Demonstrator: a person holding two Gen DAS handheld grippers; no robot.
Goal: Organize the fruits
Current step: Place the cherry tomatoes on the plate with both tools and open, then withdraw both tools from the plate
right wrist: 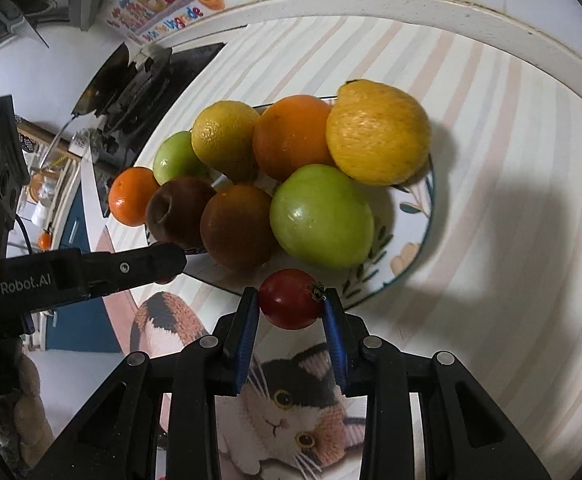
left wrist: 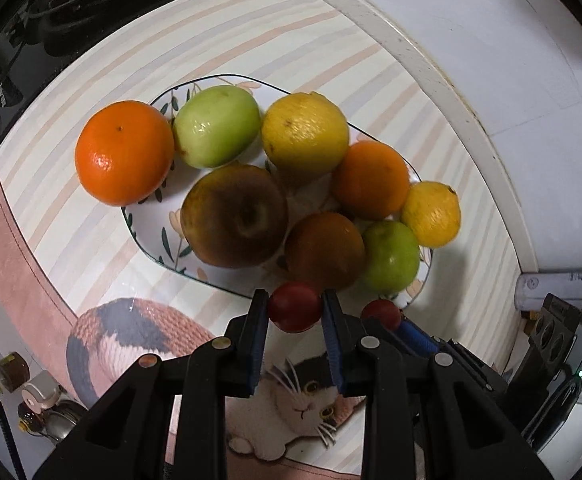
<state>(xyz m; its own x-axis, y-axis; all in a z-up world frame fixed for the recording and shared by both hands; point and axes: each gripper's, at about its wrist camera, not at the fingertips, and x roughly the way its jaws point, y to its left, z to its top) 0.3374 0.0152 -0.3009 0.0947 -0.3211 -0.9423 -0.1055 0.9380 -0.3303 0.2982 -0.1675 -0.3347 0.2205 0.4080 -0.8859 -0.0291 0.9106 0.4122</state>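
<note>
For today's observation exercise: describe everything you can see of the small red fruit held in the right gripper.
The small red fruit is round, smooth and glossy, deep red with a bright highlight, and looks like a cherry tomato. A dark dried calyx sits at its right side, so it lies sideways. The right gripper pinches it between its blue pads, above the cat-print mat, just before the plate's near rim, touching no other fruit.

Striped pastel table mat with printed calico cat [left wrist: 299, 404] covers the counter. Black glass stove top [left wrist: 91, 12] at 10 o'clock. White wall [left wrist: 491, 40] at 1 o'clock. Colourful cartoon sticker [right wrist: 167, 0] at 11 o'clock in the right view.
</note>
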